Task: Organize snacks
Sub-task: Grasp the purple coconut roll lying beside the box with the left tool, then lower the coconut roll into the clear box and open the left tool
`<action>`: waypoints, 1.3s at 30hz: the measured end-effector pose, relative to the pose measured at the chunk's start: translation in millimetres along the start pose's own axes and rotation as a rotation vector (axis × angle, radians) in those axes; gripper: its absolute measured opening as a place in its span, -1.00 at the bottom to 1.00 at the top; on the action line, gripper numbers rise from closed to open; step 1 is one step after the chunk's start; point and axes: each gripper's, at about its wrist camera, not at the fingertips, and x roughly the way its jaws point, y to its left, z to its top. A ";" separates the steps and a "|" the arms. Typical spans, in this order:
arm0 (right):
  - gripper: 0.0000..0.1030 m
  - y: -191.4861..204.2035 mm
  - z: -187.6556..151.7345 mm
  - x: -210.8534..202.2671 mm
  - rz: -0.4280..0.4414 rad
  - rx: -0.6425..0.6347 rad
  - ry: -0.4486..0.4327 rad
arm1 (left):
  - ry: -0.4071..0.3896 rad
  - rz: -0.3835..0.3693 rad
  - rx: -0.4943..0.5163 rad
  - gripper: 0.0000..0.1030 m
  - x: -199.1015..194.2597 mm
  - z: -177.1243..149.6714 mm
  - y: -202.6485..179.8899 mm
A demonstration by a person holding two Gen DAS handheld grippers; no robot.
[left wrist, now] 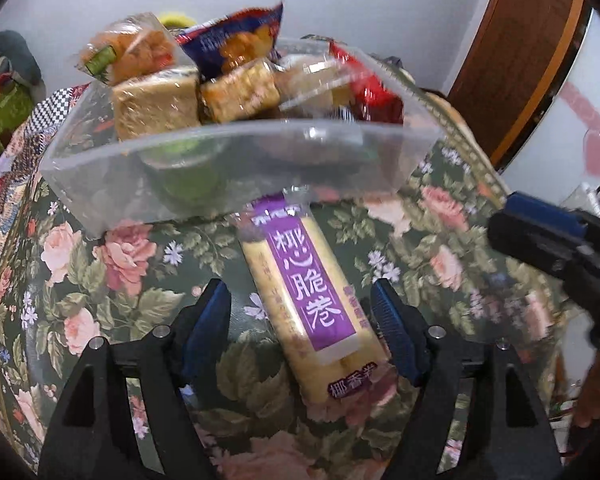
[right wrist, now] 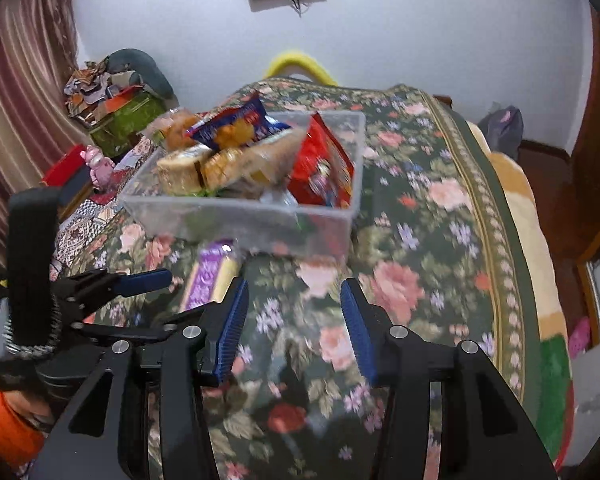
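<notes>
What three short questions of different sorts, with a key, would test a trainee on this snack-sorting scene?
1. True or false: the purple-labelled roll pack lies inside the clear tub.
2. Multiple choice: the left gripper is A) shut on the pack, B) open around the pack, C) inside the tub.
3. Fill in: the right gripper holds ____.

Key: 1 false, it lies on the floral cloth in front of the tub; 2 B; 3 nothing.
</notes>
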 end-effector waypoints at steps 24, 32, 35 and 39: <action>-0.13 6.0 -3.1 -0.5 0.034 0.017 -0.024 | -0.230 0.020 0.007 -0.12 -98.1 57.0 38.9; -0.13 -0.4 -1.0 9.7 0.039 0.027 -0.015 | -0.215 0.021 -0.054 -0.12 -61.6 107.9 61.8; -0.13 -3.0 0.3 15.5 0.043 0.035 -0.009 | -0.219 0.050 -0.042 -0.12 -50.7 121.4 64.6; -0.13 -3.7 0.6 21.6 0.054 0.043 -0.003 | -0.190 0.063 -0.064 -0.12 -32.0 129.4 76.1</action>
